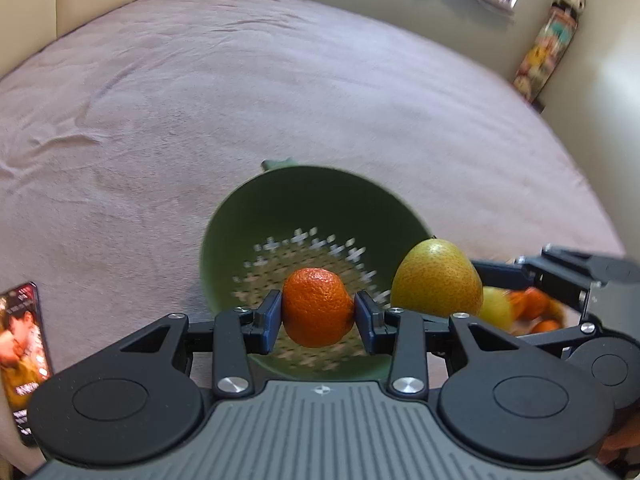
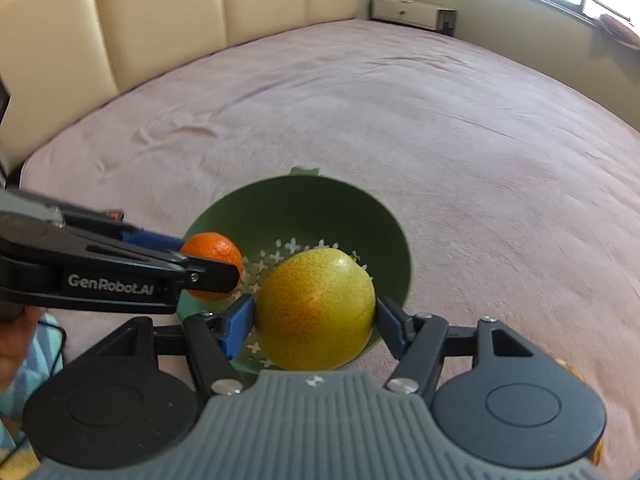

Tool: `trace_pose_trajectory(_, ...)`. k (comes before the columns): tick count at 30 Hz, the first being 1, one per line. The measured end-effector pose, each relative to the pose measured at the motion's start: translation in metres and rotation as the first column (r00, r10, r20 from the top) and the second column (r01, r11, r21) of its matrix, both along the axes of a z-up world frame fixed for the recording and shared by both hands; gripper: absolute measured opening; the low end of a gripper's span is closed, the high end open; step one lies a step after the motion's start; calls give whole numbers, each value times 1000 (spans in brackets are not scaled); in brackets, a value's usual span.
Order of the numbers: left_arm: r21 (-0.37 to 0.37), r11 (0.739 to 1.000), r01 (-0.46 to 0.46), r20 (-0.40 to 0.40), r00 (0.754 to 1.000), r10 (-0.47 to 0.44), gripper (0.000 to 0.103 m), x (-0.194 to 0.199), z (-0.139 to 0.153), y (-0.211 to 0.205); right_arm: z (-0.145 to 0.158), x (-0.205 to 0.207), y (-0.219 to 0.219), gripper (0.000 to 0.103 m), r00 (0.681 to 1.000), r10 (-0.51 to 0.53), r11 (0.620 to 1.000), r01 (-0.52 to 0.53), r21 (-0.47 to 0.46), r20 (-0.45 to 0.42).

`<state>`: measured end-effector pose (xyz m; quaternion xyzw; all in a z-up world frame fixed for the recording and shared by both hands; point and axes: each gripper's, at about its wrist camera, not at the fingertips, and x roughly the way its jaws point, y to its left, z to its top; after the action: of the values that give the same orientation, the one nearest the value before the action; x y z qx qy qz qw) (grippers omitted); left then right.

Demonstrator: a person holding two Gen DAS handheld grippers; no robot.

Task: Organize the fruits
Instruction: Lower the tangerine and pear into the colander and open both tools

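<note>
The left gripper [image 1: 316, 312] has its blue fingers [image 1: 271, 317] closed on a mandarin [image 1: 316, 306], held above the near part of a green colander [image 1: 304, 196]. The right gripper [image 2: 316, 322] grips a pear [image 2: 316, 310] between its fingers [image 2: 239, 324], also over the colander [image 2: 320, 204] and just right of the mandarin [image 2: 214, 252]. The colander sits on a pink bed [image 1: 240, 100], toward its near edge. At the bed's near right, behind the right gripper [image 1: 560, 280], more fruits [image 1: 528, 308] lie blurred. A phone [image 1: 20, 344] lies at the near left edge.
</note>
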<state>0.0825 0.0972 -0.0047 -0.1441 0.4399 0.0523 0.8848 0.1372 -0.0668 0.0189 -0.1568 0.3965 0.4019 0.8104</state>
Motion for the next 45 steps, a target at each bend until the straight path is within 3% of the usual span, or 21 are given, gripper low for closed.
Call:
trace_pose_trajectory(4, 41, 999, 25, -41, 999, -23, 43, 7, -11, -4, -16, 4, 15, 63, 996, 88, 994, -88, -57, -4)
trace_pose_trajectory(12, 67, 996, 51, -104, 994, -44, 43, 19, -27, -7, -39, 12, 32, 63, 984, 170, 977, -175, -122, -50)
trace_pose_trajectory(31, 89, 994, 65, -183, 982, -48, 43, 34, -49, -1, -66, 30, 46, 63, 972, 190, 958, -215, -193, -139)
trace_pose_trajectory(45, 141, 985, 98, -202, 977, -69, 44, 32, -55, -1, -70, 26, 49, 62, 969, 197, 949, -226, -221, -147)
